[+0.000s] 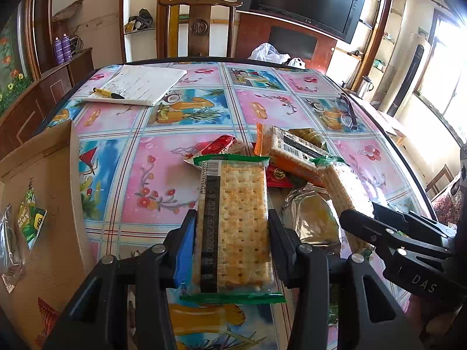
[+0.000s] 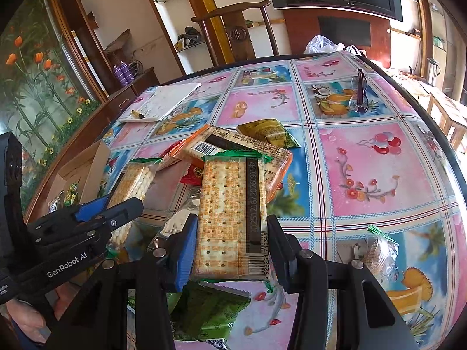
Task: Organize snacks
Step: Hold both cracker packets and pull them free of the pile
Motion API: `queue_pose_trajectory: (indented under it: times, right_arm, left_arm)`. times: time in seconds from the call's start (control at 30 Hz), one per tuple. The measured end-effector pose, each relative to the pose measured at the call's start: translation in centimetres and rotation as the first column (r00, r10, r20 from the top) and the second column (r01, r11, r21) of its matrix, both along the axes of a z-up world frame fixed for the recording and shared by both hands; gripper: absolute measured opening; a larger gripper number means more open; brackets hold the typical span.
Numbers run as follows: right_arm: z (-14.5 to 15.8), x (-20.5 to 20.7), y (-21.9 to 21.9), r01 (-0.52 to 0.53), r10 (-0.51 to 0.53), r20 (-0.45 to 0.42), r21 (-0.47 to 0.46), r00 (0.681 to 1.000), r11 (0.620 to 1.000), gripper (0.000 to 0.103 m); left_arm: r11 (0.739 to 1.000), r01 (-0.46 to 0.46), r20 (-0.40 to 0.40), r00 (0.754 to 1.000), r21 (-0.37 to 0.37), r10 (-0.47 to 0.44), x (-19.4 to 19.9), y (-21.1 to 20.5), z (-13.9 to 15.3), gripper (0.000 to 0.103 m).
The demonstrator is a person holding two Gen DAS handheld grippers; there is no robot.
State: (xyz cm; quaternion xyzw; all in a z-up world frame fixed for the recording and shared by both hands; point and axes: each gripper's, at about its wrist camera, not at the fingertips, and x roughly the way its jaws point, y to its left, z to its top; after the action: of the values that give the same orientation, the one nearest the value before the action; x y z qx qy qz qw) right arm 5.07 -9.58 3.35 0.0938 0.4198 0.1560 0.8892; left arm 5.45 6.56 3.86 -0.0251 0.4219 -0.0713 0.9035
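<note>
At the far left of the left wrist view stands an open cardboard box (image 1: 43, 192) on the table (image 1: 163, 134), with a green-and-yellow sachet (image 1: 30, 218) and a silvery wrapper (image 1: 8, 248) lying inside it. Behind it, toward the far edge of the fruit-and-flower tablecloth, a white notepad (image 1: 143, 83) carries a yellow pen (image 1: 108, 93). In the middle, the left gripper (image 1: 232, 248) is clamped on a green-ended cracker pack (image 1: 236, 227): the pack lies lengthwise between the two fingers, its long edges pressed against the blue pad on one side and the black pad on the other, its far end reaching out past the fingertips over the snack pile (image 1: 294, 160). That pile holds an orange-wrapped cracker pack (image 1: 292, 151), a red packet (image 1: 221, 144) and a foil-wrapped pastry (image 1: 312, 218). To the right, the right gripper (image 1: 379, 227) shows from the side, and a pair of glasses (image 1: 347, 110) lies beyond. In the right wrist view the left gripper (image 2: 116, 207) appears at the left with its cracker pack (image 2: 131, 186) between the fingers, the box (image 2: 87, 169) behind it. At center the right gripper (image 2: 232, 242) grips a second cracker pack (image 2: 230, 218) the same way, lengthwise between both pads, its far end over the pile. Beneath it lies a green packet (image 2: 210, 312); a small clear-wrapped snack (image 2: 379, 253) sits just beside the right-hand finger, and the glasses (image 2: 360, 93) rest well beyond.
</note>
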Motion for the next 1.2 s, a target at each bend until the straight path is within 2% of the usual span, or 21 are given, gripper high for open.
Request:
queue_pose_trajectory:
  times: [1.2]
  right_arm:
    - [-0.06,-0.05,0.13,-0.004,0.004,0.000,-0.001,1.000,1.000,0.049]
  left_arm:
    - [1.000,-0.005,0.001,1.000,-0.011,0.005,-0.03,0.25,0.29,0.045]
